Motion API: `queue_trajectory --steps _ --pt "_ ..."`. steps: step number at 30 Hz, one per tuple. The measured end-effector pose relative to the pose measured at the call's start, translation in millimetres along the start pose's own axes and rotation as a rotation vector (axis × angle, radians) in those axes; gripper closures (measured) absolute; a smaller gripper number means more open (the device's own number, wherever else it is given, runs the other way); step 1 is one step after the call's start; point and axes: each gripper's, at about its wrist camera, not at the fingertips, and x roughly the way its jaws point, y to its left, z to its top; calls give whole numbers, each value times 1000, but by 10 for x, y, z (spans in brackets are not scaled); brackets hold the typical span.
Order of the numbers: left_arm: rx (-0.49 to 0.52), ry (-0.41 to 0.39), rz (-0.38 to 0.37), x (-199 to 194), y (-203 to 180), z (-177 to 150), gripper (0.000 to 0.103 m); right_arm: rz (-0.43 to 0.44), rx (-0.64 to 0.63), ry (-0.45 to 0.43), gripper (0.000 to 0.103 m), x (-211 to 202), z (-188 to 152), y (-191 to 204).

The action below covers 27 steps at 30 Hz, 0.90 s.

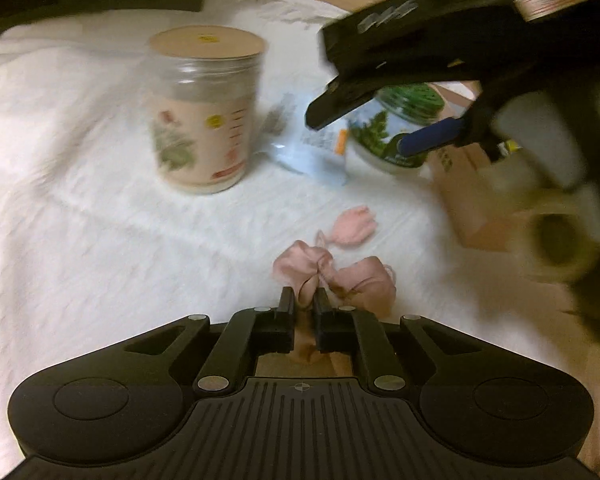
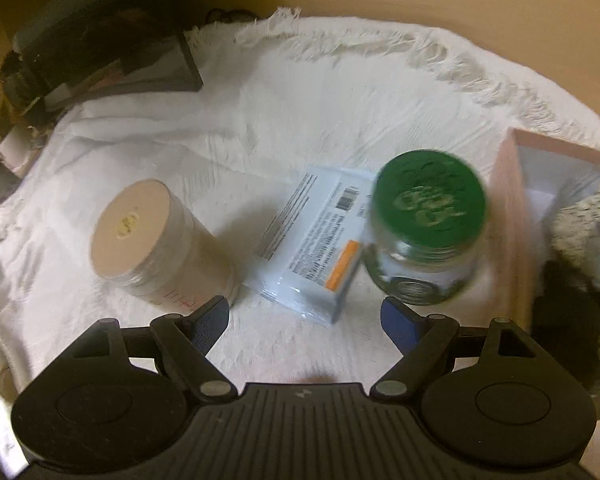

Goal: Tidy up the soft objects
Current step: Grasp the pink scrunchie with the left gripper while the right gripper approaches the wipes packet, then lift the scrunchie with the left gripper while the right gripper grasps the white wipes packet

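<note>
Left hand-held gripper pinching pink fabric, right one spread wide

The left hand-held gripper (image 1: pixel 303 300) is clenched on a crumpled pink cloth (image 1: pixel 340 276) lying on the white towel (image 1: pixel 80 208); the right hand-held gripper (image 2: pixel 306 320) hangs released and empty above the towel, near the white packet (image 2: pixel 312 240).

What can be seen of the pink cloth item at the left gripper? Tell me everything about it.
The pink cloth item is a small piece of soft, thin fabric, bunched and wrinkled, with thin loops at its right edge. It lies on the white cloth, and the left gripper is shut on a fold of its near edge. A second small pink piece sits just beyond it; motion blur hides whether they are joined. What kind of article it is cannot be told.
</note>
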Motion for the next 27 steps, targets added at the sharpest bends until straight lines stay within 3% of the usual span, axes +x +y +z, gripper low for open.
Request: queue_trajectory --steps 3,8,12,17,22,25,26,27 --pt "-36 -20 8 -85 119 -93 91 -73 -90 -27 19 204 -82 193" --pt "-69 -46 5 -130 182 -158 91 -113 -211 -36 21 414 -188 338" --pt "-76 -52 8 -133 170 -162 91 -141 -247 -56 70 400 -225 311" --pt "-77 -54 12 -121 183 -192 91 -105 -265 -30 100 273 -296 119" --pt "-86 -51 19 -140 209 -199 91 -99 -258 -5 101 141 -457 -7" --pt "-103 -54 11 -143 250 -210 91 -31 -188 42 93 56 -361 -24" --pt "-106 -53 9 -142 254 -206 91 -1 -152 65 79 28 -277 -11" --pt "-105 -52 10 -141 250 -201 91 39 -110 86 58 -3 -186 7"
